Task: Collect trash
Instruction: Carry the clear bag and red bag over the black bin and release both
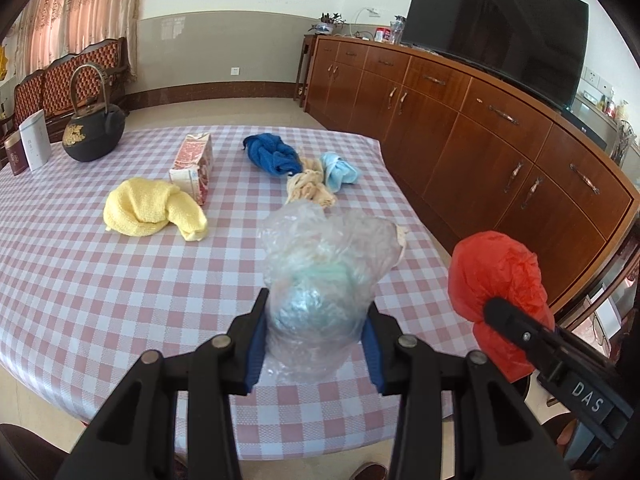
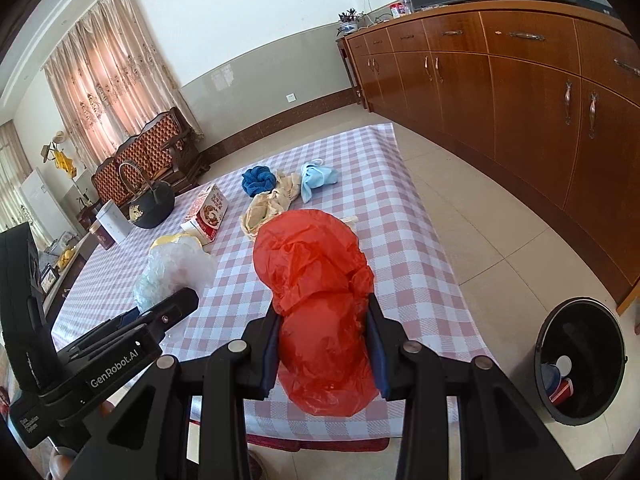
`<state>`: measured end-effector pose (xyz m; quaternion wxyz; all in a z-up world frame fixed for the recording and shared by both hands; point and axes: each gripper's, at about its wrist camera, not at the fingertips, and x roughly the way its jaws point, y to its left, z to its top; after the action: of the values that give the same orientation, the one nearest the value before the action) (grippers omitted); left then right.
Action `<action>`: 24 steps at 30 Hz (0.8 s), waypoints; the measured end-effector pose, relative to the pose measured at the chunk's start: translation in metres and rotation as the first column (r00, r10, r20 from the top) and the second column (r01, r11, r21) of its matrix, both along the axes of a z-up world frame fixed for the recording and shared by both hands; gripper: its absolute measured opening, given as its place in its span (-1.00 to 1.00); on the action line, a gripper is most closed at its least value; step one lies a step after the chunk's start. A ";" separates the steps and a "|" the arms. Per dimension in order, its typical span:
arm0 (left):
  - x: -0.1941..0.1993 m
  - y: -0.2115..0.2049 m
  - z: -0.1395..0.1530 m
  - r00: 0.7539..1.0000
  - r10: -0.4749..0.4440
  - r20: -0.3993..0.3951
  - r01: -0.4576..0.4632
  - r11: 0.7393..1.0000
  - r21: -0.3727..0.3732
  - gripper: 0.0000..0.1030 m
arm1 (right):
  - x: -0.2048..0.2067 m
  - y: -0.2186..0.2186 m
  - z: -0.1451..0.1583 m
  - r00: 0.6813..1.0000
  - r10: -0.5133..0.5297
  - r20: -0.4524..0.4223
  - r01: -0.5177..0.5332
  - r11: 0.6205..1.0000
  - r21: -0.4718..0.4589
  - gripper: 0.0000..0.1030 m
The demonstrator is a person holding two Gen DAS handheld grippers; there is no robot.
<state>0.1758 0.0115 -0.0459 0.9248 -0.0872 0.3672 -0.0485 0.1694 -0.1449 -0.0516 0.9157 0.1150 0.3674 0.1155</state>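
Left claw point(image 1: 316, 340) clamped on clear bag point(image 1: 320, 272); right claw point(image 2: 323, 344) clamped on red bag point(image 2: 320, 300). Both bags held above worktop point(image 2: 400, 248), likely bound for bin point(image 2: 580, 360), lower right.

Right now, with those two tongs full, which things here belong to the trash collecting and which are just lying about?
Part of the job:
- clear plastic bag, held in the left tongs
- red plastic bag, held in the right tongs
- black bin on the floor
- probably the crushed carton

Likely just lying about:
- teapot
- yellow cloth
- blue cloth
- television
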 end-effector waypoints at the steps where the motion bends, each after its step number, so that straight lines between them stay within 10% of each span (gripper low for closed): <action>1: 0.000 -0.006 0.001 1.000 -0.013 0.001 0.013 1.000 0.001 -0.17 | -0.002 -0.005 0.001 1.000 -0.010 0.001 0.010 1.000 0.001 -0.24; 24: -0.002 -0.176 -0.007 0.931 -0.363 -0.041 0.362 0.932 -0.027 -0.17 | -0.061 -0.177 -0.015 0.935 -0.351 -0.044 0.353 0.935 0.029 -0.24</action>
<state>0.1736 -0.1642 -0.0525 0.8905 -0.0277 0.3973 -0.2199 0.1085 -0.3222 -0.0662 0.9122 0.1979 0.3558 -0.0457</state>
